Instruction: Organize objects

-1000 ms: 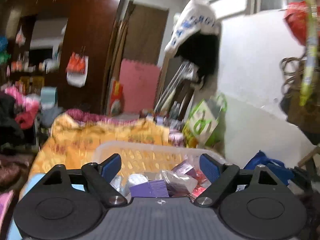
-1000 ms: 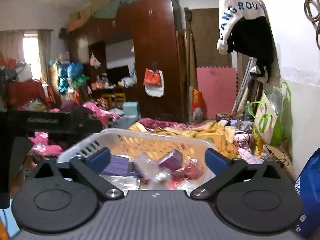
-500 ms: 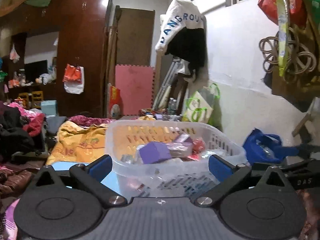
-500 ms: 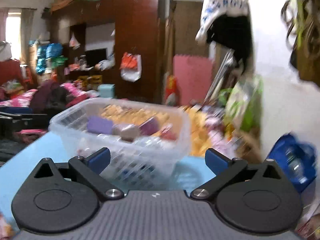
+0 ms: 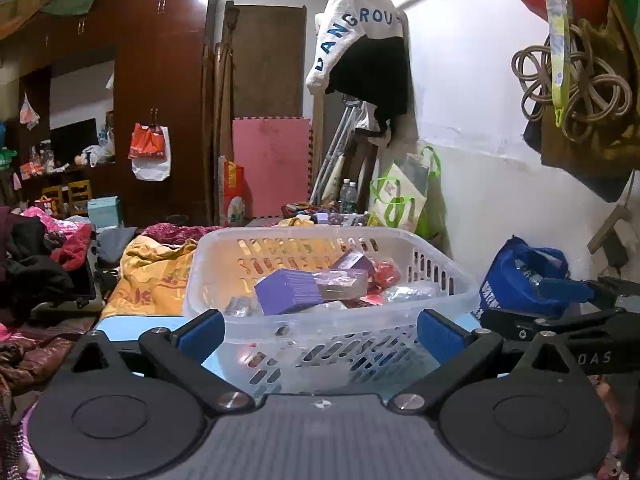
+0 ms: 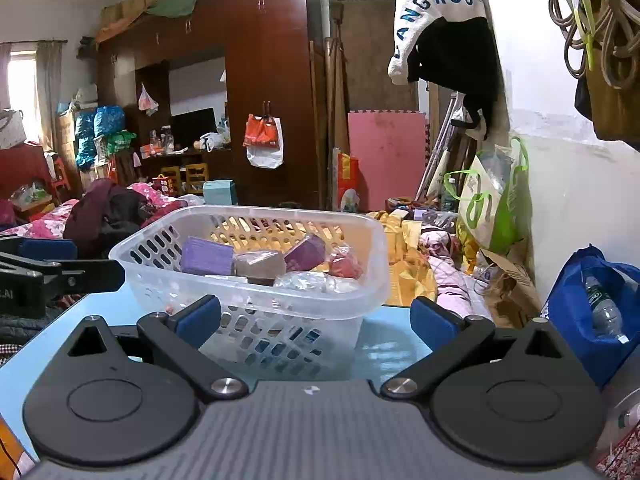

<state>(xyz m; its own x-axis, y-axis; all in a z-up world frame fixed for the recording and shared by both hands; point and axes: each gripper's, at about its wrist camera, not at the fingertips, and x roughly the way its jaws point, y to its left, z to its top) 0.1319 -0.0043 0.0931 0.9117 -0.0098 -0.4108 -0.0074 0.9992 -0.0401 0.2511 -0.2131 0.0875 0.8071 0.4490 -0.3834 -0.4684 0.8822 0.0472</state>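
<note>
A translucent white slotted basket (image 5: 400,236) stands on the light blue table (image 5: 120,324). It holds a purple box (image 5: 288,290), a second smaller purple box (image 6: 306,252), a brownish wrapped block (image 6: 258,264), a red packet (image 6: 346,266) and clear wrappers. My left gripper (image 5: 320,332) is open wide just in front of the basket's near wall, with its pads off it. My right gripper (image 6: 316,318) is also open, facing the basket's (image 6: 360,220) near right corner without touching it. Each gripper shows at the edge of the other's view.
A blue bag (image 6: 592,304) with a bottle sits right of the table by the white wall. A green-and-white bag (image 6: 488,208) leans further back. A yellow blanket (image 5: 156,276) and piled clothes (image 5: 36,264) lie behind and left. Coiled cords (image 5: 572,80) hang overhead on the right.
Both cameras sank and drew back, so the basket shows from the side instead of from above. The left jaws spread slightly wider.
</note>
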